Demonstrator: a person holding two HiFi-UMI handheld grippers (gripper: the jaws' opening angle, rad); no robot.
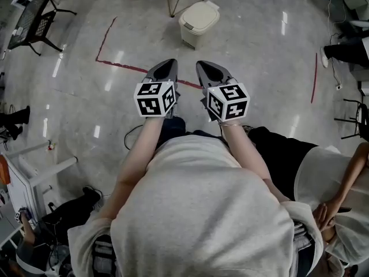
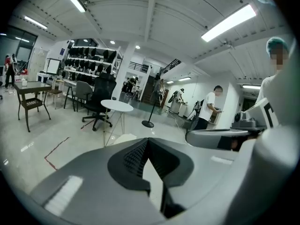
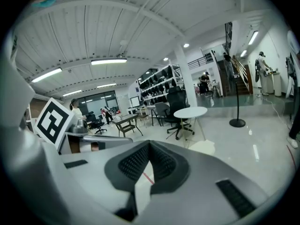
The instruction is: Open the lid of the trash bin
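Not started: held well short of the far bin (image 1: 198, 30), lid (image 1: 200, 15) down, left gripper (image 1: 167, 63) and right gripper (image 1: 202, 66) closed, empty.

Glossy polished floor (image 1: 259, 56); trash bin (image 1: 199, 22) — smooth cream plastic; left tongs (image 1: 167, 66) and right tongs (image 1: 203, 67) — matt grey plastic.
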